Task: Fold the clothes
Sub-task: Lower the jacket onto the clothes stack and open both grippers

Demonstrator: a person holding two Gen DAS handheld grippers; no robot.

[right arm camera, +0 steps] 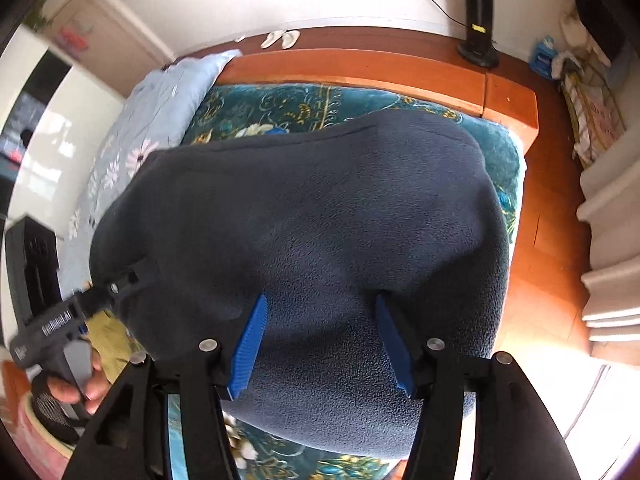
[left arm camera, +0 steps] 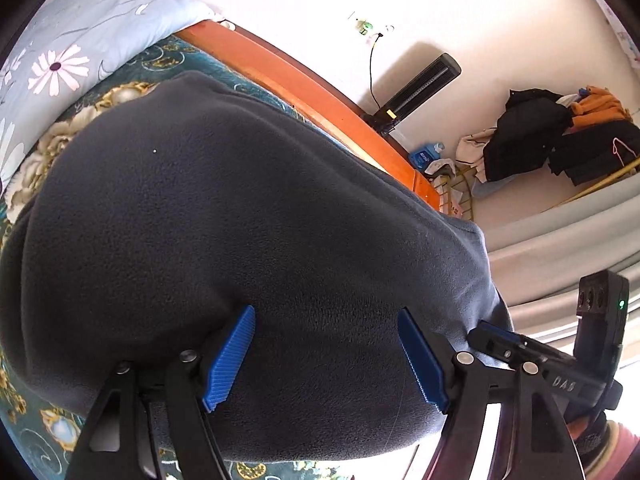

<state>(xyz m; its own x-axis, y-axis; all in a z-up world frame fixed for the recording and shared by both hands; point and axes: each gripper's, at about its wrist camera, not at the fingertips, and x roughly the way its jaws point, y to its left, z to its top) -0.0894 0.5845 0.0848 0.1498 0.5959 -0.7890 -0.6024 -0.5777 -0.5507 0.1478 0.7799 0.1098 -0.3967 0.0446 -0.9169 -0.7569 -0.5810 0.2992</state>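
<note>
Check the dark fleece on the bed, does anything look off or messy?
The dark fleece garment lies bunched and humped on the teal floral bedspread rather than flat, with folds near both open grippers, left and right. No damage or spills show.

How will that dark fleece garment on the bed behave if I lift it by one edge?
The dark fleece garment will probably go floppy and drape: it already lies in soft rolls and bulges. Its napped surface should grip the ribbed pads rather than slip. It looks thick, so likely bulky yet fairly light.

Both tongs [left arm camera: 326, 356] [right arm camera: 320, 346] have black linkage arms, silver pivot screws and ribbed blue pads [left arm camera: 230, 358]. A pink cuff [left arm camera: 618, 450] shows beside them.
</note>
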